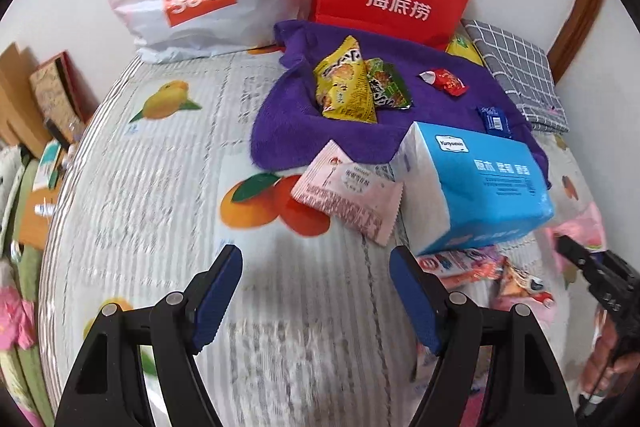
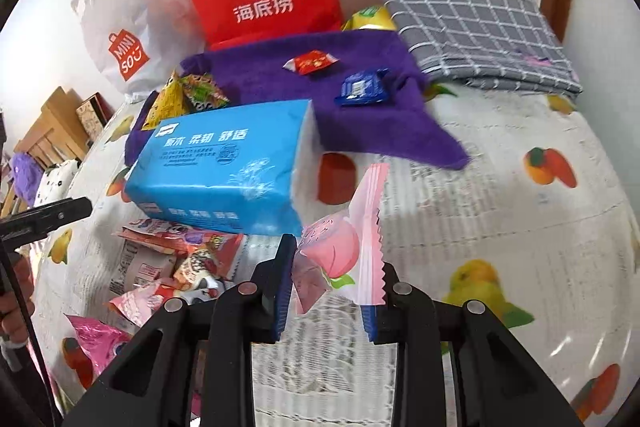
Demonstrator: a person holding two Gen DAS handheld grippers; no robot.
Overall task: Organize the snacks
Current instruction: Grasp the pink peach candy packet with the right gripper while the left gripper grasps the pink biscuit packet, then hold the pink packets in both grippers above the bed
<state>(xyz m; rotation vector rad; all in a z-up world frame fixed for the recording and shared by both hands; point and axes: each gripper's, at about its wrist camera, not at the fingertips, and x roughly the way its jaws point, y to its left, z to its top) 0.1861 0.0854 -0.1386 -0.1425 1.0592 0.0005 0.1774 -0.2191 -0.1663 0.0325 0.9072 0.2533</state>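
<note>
Seen from the left wrist, the left gripper (image 1: pixel 316 291) hangs open and empty over the fruit-printed white table cover (image 1: pixel 168 211). Ahead of its fingertips lies a flat pink foil snack packet (image 1: pixel 347 195), touching the blue plastic-wrapped tissue pack (image 1: pixel 476 187) ahead and to the right. A grab there could nudge the tissue pack, or slide the packet along the cover. At the far right edge the right gripper (image 1: pixel 576 259) is cut off and blurred. Seen from the right wrist, the right gripper (image 2: pixel 328 291) is clamped on a pale pink peach-printed snack sachet (image 2: pixel 340 251), which sticks up from the jaws. The grip looks to catch only the wrapper's lower part, so it may slip or twist free. The heap of red and pink snack wrappers (image 2: pixel 180 267) to the left is partly hidden under the tissue pack, and individual items are hard to separate.
</note>
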